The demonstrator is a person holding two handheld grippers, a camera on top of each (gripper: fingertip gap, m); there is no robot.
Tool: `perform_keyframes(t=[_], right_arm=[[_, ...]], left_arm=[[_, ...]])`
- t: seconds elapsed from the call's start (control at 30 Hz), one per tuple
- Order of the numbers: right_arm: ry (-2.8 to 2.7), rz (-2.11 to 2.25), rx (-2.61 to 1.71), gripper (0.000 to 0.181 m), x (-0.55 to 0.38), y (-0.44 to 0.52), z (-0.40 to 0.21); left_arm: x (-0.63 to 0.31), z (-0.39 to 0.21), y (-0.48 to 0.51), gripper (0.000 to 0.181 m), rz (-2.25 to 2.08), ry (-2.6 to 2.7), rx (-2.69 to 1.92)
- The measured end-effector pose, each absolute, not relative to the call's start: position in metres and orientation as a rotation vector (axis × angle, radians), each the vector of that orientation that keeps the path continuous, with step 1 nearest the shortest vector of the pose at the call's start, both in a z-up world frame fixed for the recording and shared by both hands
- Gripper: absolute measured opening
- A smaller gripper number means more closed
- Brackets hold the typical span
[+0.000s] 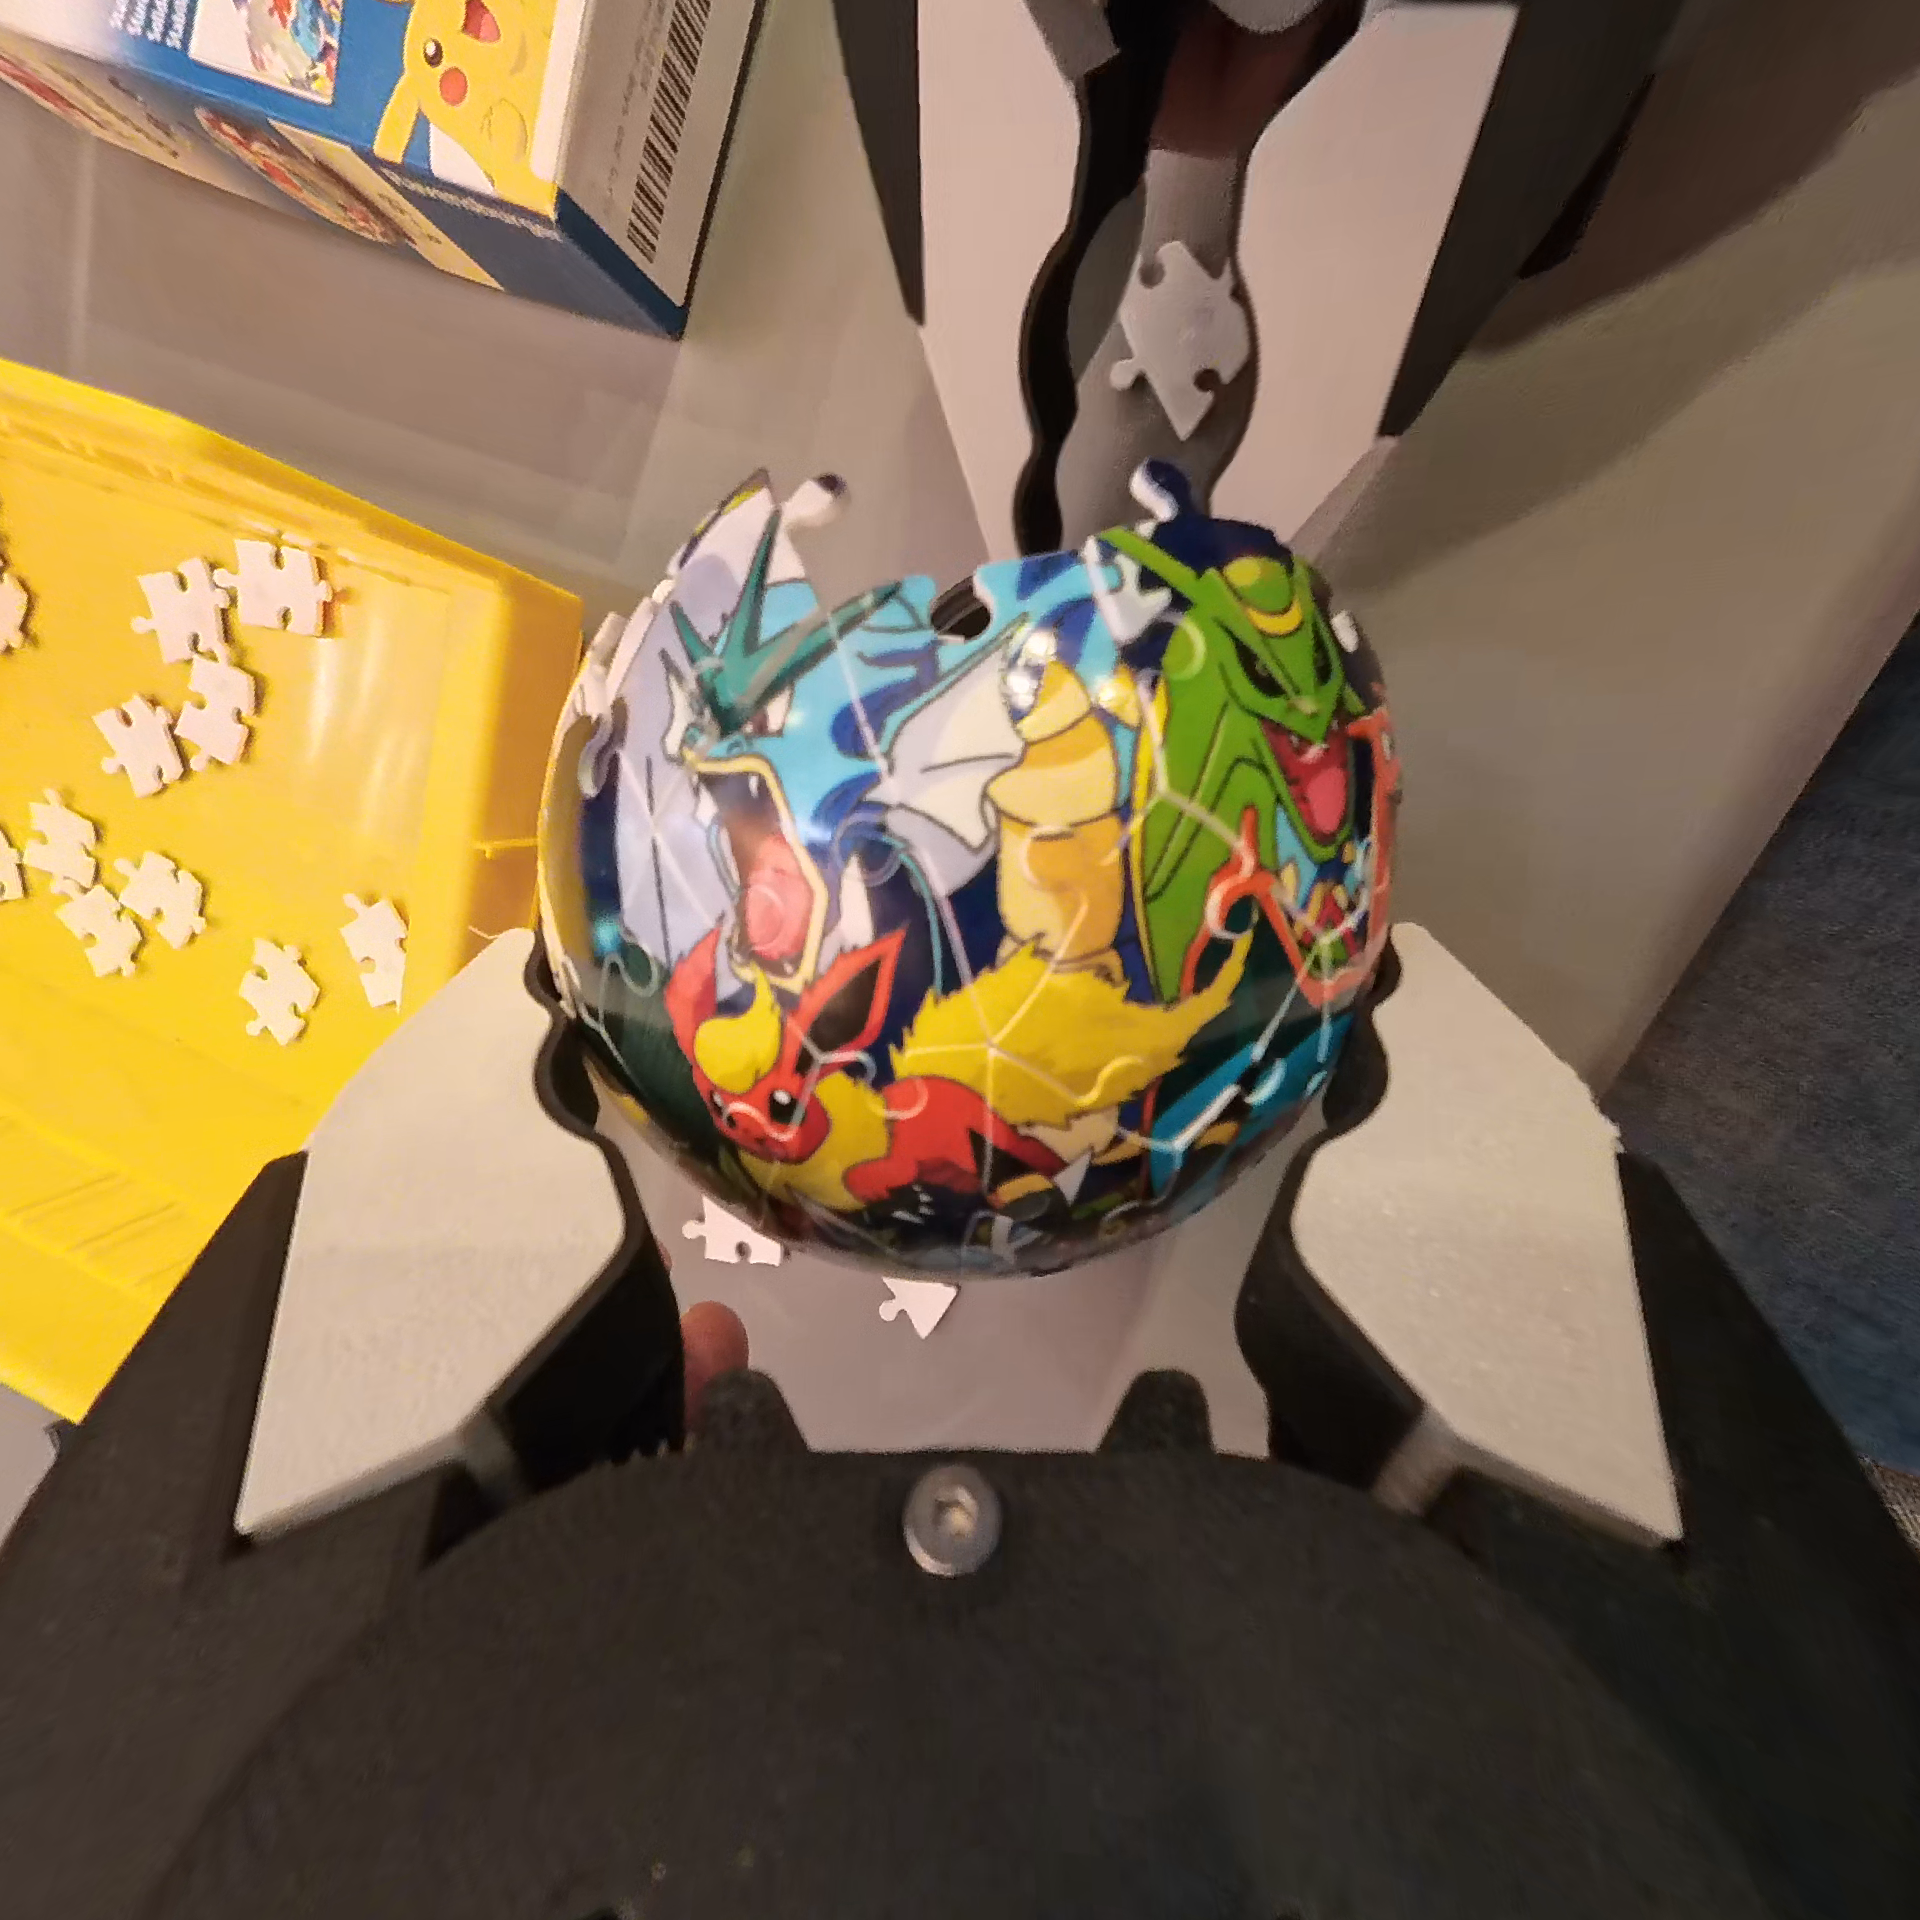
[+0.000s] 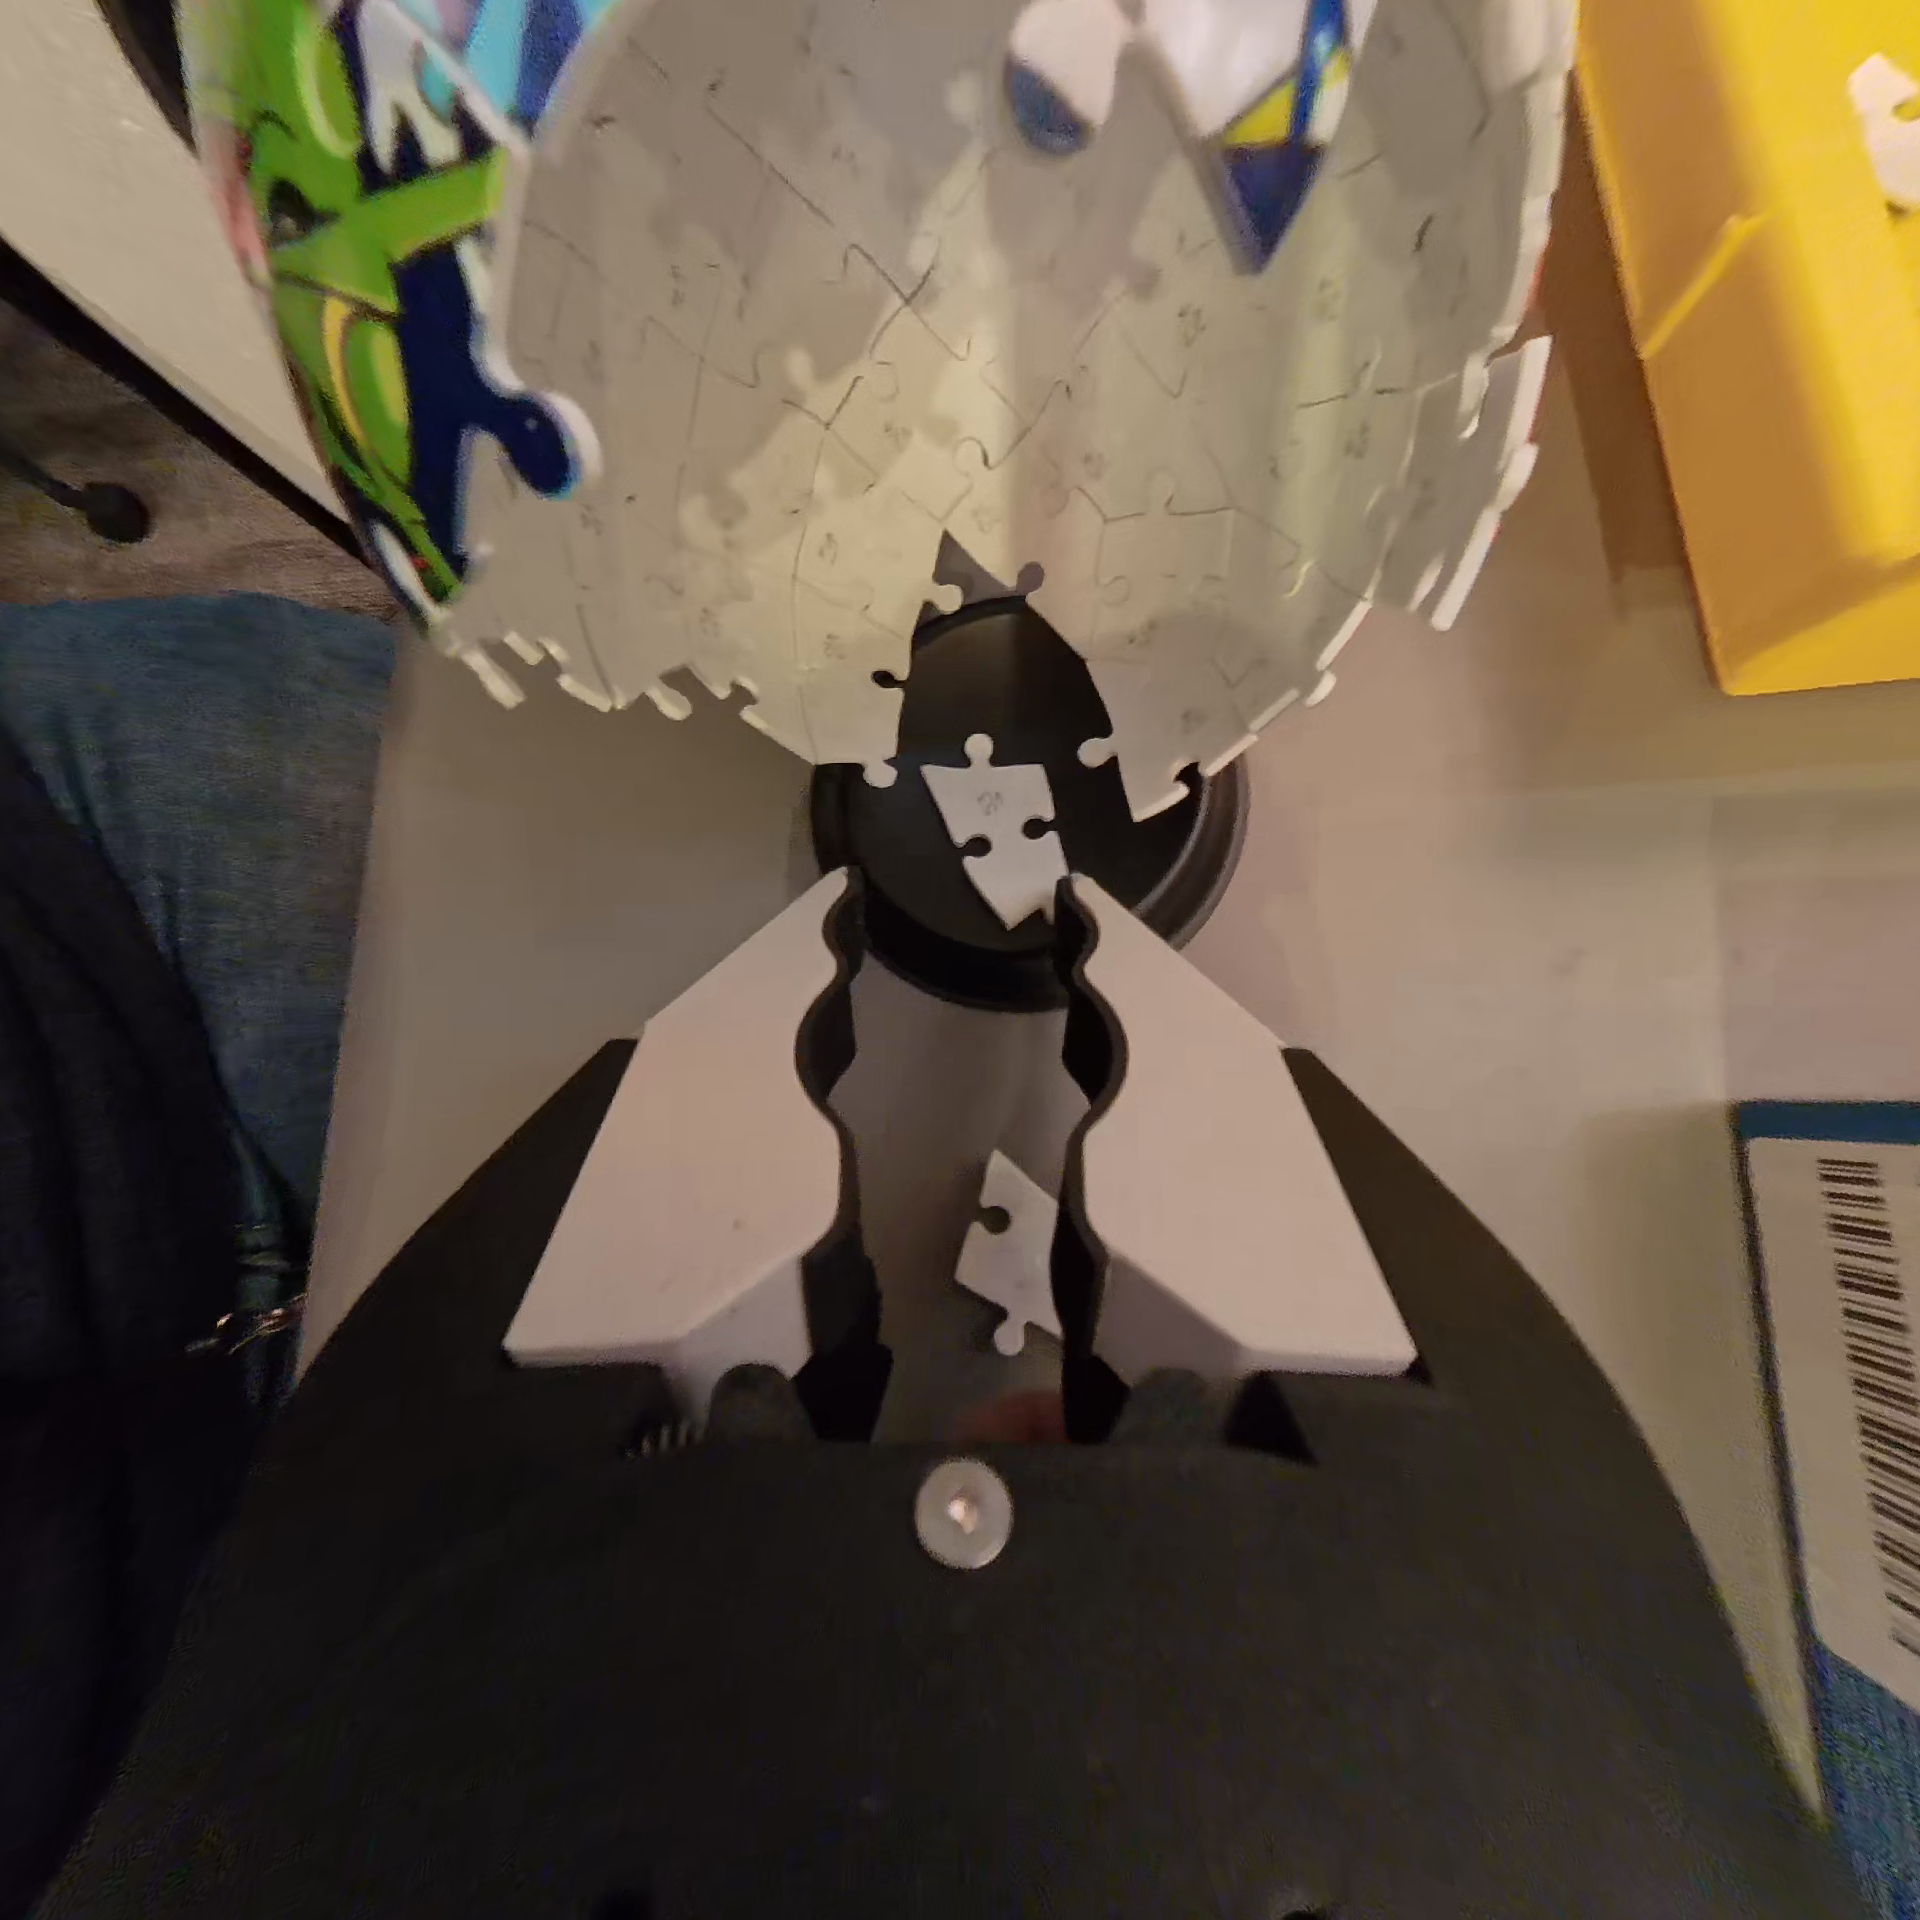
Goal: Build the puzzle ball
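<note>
Ball sits at the centre of the left wrist view, its painted shell pinched at both flanks by the left gripper, whose fingers press on the lower half. In the right wrist view the open white inside of the shell fills the top of the frame, with jagged tabbed edges. The right gripper points toward that opening with its fingers spread, holding nothing; a loose white piece lies on a black round stand just past the tips, and another piece lies on the surface between them. More pieces rest in a yellow tray at left. The shell is likely light, thin and easily popped apart, so grip it low on finished rows, gently, away from the raw edge.
</note>
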State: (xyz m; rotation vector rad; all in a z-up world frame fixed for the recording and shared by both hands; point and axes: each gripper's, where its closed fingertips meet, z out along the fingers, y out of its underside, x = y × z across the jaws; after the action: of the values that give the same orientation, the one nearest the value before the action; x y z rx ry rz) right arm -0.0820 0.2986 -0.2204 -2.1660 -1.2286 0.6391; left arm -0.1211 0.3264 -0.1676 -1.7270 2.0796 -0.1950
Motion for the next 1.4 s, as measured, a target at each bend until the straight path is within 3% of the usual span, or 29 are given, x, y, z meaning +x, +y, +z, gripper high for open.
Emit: perform_keyframes(t=[1.1, 1.4], right_arm=[[-1.321, 0.791, -1.922, 0.034, -0.082, 0.296, -0.216], [-1.364, 0.828, -1.940, 0.042, -0.081, 0.295, -0.220]], left_arm=[[-0.096, -0.173, 0.314, 0.136, -0.125, 2.221, -1.842], [-0.093, -0.173, 0.312, 0.137, -0.188, 2.203, -1.864]])
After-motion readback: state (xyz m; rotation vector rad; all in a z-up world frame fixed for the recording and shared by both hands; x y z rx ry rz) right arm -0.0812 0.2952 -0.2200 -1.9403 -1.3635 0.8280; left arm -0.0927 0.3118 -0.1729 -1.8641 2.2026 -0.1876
